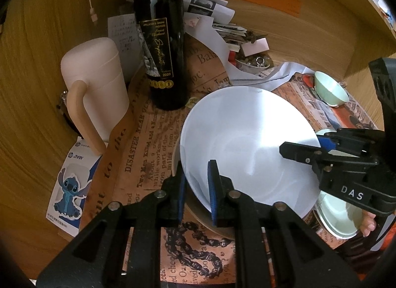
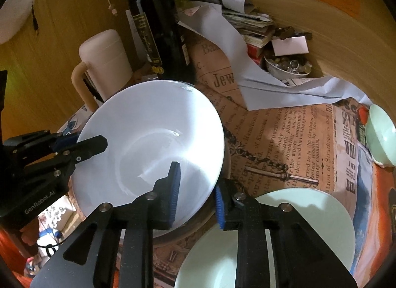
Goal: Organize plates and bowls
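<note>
A large white plate is tilted above a beige dish on the newspaper-print cloth. My left gripper is shut on the plate's near-left rim, one blue pad on each side. My right gripper stands slightly open, with the plate's right rim between its pads. Each view also shows the other gripper's fingers reaching over the plate's edge. A pale green plate lies to the right of the white one. Further right, a small pale green bowl lies on its side.
A dark wine bottle and a pink jug stand close behind the plate at the left. Loose papers and a small bowl of beads crowd the back right. A wooden wall curves behind. Fingers of a hand show at the right.
</note>
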Demonstrator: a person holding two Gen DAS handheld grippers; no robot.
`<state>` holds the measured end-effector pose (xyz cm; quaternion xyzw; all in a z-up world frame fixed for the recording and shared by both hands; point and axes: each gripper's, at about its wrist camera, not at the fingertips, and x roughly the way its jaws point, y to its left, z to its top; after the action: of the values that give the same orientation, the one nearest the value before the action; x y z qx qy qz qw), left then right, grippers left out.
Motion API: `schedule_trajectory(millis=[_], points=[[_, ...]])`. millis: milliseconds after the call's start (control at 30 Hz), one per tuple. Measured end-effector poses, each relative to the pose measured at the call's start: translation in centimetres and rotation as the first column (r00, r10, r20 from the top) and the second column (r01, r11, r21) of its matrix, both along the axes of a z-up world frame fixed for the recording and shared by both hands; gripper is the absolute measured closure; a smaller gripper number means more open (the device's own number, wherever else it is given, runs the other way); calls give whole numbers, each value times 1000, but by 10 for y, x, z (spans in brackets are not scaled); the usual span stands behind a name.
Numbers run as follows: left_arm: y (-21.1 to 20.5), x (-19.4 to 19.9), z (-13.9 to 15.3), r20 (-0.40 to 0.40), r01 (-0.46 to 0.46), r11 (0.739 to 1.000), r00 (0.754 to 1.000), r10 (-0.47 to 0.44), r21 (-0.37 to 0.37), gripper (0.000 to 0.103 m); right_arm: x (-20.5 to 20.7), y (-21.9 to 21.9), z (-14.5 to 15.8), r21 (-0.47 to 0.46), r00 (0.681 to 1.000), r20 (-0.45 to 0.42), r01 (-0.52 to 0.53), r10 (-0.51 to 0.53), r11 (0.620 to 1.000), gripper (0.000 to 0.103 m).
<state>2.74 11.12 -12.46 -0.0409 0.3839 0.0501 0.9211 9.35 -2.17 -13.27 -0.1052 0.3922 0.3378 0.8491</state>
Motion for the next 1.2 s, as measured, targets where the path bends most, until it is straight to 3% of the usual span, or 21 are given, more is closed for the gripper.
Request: schedule_trajectory(millis=[533, 700, 800, 833, 900, 1000, 1133, 1200], points=[[0, 4, 1, -25, -12, 1000, 1000, 12, -3, 86, 3, -8, 2, 40, 999, -24, -20, 21, 999, 80], [-5, 10, -1, -48, -5, 999, 999, 7, 38, 83, -2, -21, 17, 66, 998, 54, 9, -12, 998, 74], [-8, 10, 3, -23, -5, 998, 1000, 6, 55, 70, -2, -28, 23, 76, 997, 78, 20, -26, 997, 66], [-10, 10, 6, -10, -10, 998, 1000, 11, 68, 55, -2, -31, 24, 75, 996, 85, 23, -30, 997, 65], [-13, 9, 10, 27, -18, 995, 1000, 16, 93, 39, 0, -37, 25, 79, 994, 95, 37, -45, 996, 65], [-18, 8, 18, 56, -14, 993, 998, 7, 119, 38, 8, -52, 29, 91, 991, 107, 72, -82, 993, 58], [-22, 12, 31, 85, -7, 994, 996, -3, 108, 27, 20, -79, 38, 116, 977, 138, 148, -164, 982, 48], [-26, 15, 37, 103, -5, 994, 995, -7, 112, 26, 27, -96, 44, 128, 965, 156, 190, -209, 973, 44]])
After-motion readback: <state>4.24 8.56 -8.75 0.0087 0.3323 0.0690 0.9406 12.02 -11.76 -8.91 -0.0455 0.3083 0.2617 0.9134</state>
